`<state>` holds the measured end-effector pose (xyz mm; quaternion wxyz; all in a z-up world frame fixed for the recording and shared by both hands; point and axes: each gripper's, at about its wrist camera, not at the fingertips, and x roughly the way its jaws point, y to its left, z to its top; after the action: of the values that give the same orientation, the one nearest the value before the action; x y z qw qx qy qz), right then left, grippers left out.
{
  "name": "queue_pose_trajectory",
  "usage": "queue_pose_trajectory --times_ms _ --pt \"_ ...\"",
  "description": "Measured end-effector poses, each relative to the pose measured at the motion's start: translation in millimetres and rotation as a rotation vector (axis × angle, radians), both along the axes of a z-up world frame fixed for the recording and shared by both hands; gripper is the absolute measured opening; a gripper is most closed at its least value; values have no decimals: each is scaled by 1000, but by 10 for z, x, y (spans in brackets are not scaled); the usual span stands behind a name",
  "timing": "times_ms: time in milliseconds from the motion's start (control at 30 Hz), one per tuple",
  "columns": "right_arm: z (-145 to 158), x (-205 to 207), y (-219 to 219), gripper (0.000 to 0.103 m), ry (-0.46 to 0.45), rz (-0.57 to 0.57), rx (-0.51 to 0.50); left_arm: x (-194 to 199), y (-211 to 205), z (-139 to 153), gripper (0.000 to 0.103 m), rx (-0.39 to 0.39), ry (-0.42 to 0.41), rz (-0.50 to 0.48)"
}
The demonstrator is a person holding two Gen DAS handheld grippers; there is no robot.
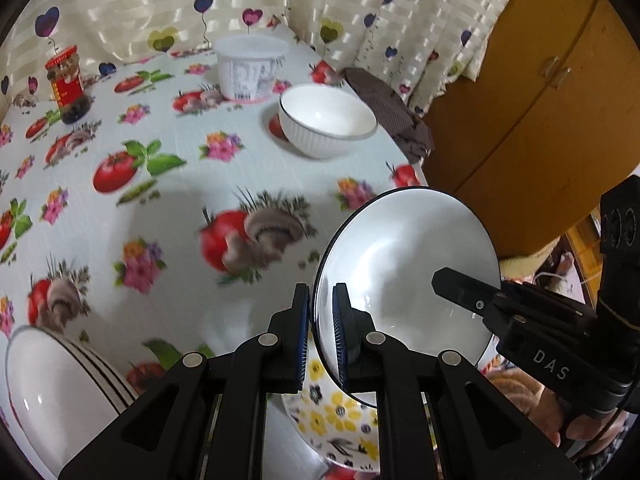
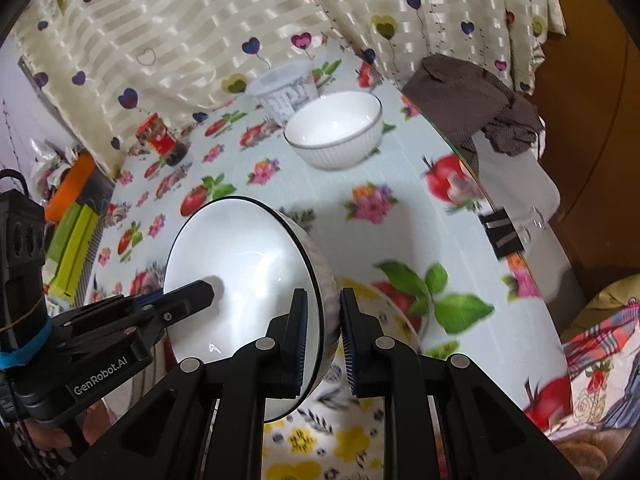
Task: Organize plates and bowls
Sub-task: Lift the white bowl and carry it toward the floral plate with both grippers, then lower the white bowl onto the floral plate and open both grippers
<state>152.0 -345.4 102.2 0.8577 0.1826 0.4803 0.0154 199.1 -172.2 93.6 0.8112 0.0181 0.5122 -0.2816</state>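
Note:
Both grippers grip the rim of one white bowl with a dark edge (image 1: 404, 276) (image 2: 240, 284), held tilted above a yellow-flowered plate (image 1: 340, 424) (image 2: 320, 452). My left gripper (image 1: 321, 336) is shut on its left rim. My right gripper (image 2: 323, 340) is shut on its right rim, and its finger shows inside the bowl in the left wrist view. A second white ribbed bowl (image 1: 326, 120) (image 2: 336, 132) stands on the table further back. A striped white dish (image 1: 52, 392) lies at the lower left.
The table has a fruit-print cloth (image 1: 160, 208). A red-labelled jar (image 1: 68, 84) and a white tub (image 1: 250, 68) stand at the back by the curtain. A brown cloth (image 2: 472, 100) hangs over the right table edge. A wooden cabinet (image 1: 540, 112) stands to the right.

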Motion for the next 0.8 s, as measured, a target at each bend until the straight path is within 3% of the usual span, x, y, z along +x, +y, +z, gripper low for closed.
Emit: queue_pose_trajectory --times_ms 800 --pt "-369 -372 -62 16 83 -14 26 -381 -91 -327 12 64 62 -32"
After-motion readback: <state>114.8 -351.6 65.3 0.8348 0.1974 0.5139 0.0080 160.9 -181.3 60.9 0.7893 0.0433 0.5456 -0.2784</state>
